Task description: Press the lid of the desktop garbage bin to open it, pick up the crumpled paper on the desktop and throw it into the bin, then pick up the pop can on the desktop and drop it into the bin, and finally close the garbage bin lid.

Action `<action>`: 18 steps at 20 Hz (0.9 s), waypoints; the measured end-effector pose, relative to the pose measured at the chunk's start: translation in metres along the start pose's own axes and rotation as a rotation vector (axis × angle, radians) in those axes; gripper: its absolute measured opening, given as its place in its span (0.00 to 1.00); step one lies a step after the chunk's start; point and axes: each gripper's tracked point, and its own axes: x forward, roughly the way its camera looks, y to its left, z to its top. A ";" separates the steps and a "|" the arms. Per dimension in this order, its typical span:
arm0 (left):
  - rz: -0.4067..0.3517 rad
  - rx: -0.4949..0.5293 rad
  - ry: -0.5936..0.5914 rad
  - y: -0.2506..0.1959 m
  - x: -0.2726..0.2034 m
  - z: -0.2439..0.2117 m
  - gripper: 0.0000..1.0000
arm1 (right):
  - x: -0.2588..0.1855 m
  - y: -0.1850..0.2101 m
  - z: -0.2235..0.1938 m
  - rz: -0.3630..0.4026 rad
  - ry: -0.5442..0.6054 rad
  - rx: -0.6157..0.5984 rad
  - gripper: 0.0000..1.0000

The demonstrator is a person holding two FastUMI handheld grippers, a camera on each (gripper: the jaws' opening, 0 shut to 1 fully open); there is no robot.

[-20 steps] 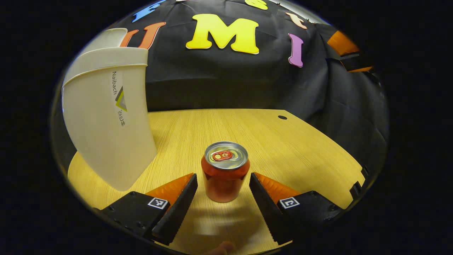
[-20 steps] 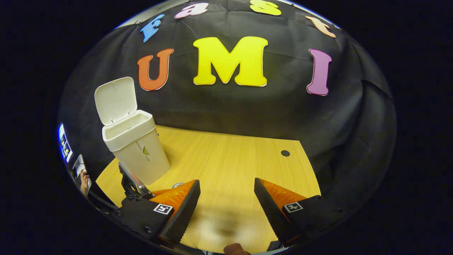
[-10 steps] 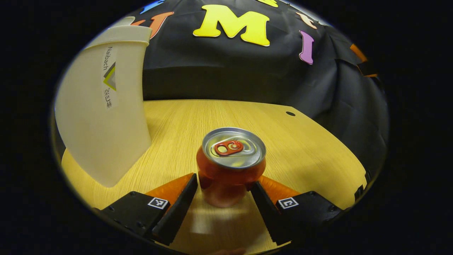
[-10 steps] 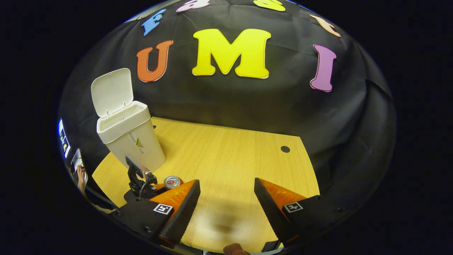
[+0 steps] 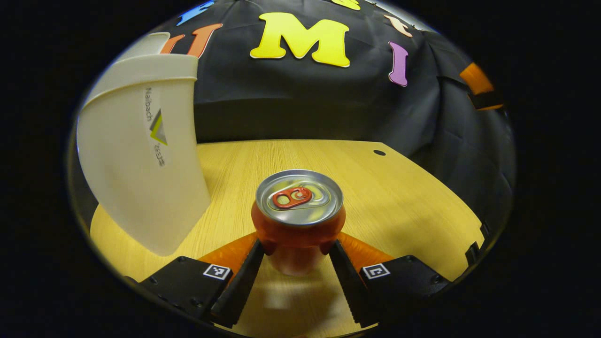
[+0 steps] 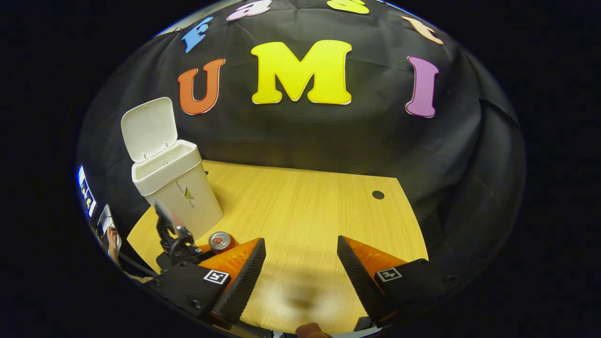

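Observation:
A red pop can (image 5: 296, 220) with a silver top stands upright on the wooden table (image 5: 399, 206). My left gripper (image 5: 296, 248) is shut on it, one finger pressing each side of its lower body. The white garbage bin (image 5: 141, 155) rises close by on the left. In the right gripper view the bin (image 6: 181, 197) stands at the table's back left with its lid (image 6: 149, 129) tipped up and open. The can (image 6: 221, 241) and the left gripper (image 6: 181, 244) sit just in front of the bin. My right gripper (image 6: 301, 249) hangs open over the table, nothing between its fingers.
The wooden table (image 6: 305, 216) has a small dark hole (image 6: 378, 194) near its back right corner. Black cloth walls close the back and right sides. A person's hand (image 6: 111, 239) shows at the far left edge.
My left gripper moved forward around the can and its fingers closed onto it. The right gripper stayed open and hardly moved.

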 end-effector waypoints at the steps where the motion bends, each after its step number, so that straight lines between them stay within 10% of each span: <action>1: -0.011 0.001 -0.011 -0.002 -0.010 0.009 0.86 | -0.004 -0.004 0.000 -0.009 -0.002 0.012 0.97; 18: 0.149 0.045 -0.040 0.062 -0.130 0.173 0.86 | -0.023 -0.006 -0.007 -0.008 -0.031 0.153 0.97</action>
